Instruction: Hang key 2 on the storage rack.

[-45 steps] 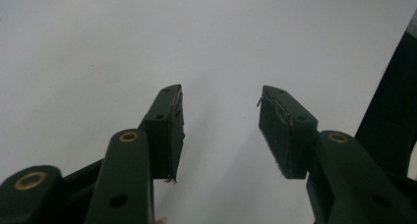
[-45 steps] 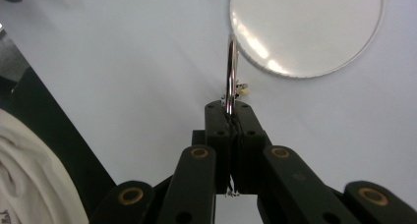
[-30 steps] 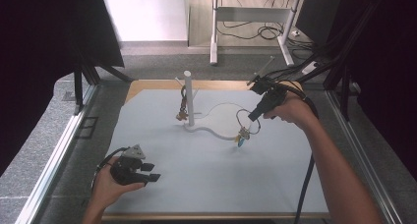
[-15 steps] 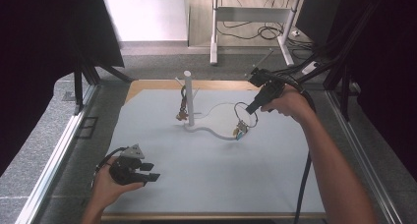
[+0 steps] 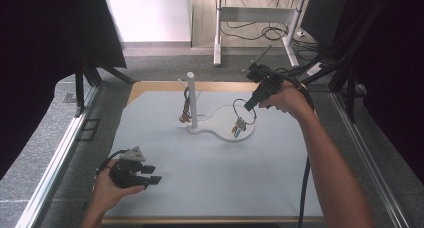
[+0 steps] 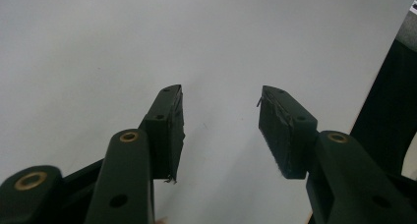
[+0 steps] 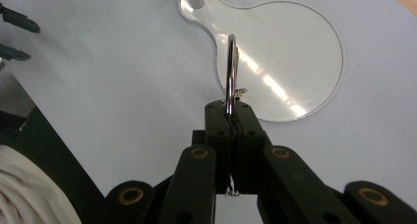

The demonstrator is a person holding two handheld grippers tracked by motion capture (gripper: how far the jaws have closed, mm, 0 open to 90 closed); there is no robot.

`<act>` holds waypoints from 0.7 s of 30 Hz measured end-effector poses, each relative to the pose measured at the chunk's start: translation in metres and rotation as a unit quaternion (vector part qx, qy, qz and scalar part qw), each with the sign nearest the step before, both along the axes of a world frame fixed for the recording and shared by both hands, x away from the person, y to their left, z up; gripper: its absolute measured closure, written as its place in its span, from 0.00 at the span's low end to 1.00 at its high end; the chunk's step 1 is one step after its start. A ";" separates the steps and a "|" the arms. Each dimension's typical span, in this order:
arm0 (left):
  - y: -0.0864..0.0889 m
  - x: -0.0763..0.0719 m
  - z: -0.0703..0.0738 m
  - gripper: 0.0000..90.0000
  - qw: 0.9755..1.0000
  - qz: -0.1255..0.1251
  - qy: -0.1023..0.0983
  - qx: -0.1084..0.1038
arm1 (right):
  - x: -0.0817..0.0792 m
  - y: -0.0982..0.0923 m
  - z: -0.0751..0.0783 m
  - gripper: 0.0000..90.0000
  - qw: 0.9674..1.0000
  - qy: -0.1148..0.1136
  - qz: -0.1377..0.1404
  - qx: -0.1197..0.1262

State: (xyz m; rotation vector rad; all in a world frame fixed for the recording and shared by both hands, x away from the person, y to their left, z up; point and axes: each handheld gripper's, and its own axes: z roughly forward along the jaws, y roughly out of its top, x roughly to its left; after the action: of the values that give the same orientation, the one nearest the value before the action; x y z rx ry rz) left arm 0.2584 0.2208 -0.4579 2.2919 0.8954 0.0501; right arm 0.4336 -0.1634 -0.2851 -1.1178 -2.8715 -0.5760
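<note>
The right gripper (image 5: 248, 107), jaws clamped on a thin silver metal key ring (image 7: 230, 69), lifts it and its small dangling charms (image 5: 238, 127) above the white stand's round base plate (image 5: 222, 119); light, stiff and slippery, it is best pinched across the wire; since a second ago it has risen towards the white post (image 5: 191, 99); the left gripper (image 5: 148, 174) rests half open, empty.

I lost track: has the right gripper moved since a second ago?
Yes. The right gripper has lifted the key ring, shifting up and away above the white stand.
</note>
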 end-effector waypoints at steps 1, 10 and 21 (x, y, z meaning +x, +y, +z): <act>0.000 0.000 0.000 0.58 1.000 0.000 0.000 0.000 | 0.001 0.001 0.000 0.98 1.000 -0.001 0.000 -0.001; 0.000 0.000 0.000 0.59 1.000 0.002 -0.001 -0.003 | 0.009 0.007 -0.001 0.98 1.000 -0.003 -0.003 -0.003; 0.001 0.000 0.001 0.59 1.000 0.001 -0.001 -0.005 | 0.023 0.016 0.000 0.98 1.000 -0.008 -0.009 -0.002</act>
State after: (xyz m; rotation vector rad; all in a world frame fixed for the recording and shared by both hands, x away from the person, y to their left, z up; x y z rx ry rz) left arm 0.2583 0.2213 -0.4573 2.2820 0.8950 0.0477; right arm 0.4565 -0.1471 -0.2855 -1.1448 -2.8812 -0.5825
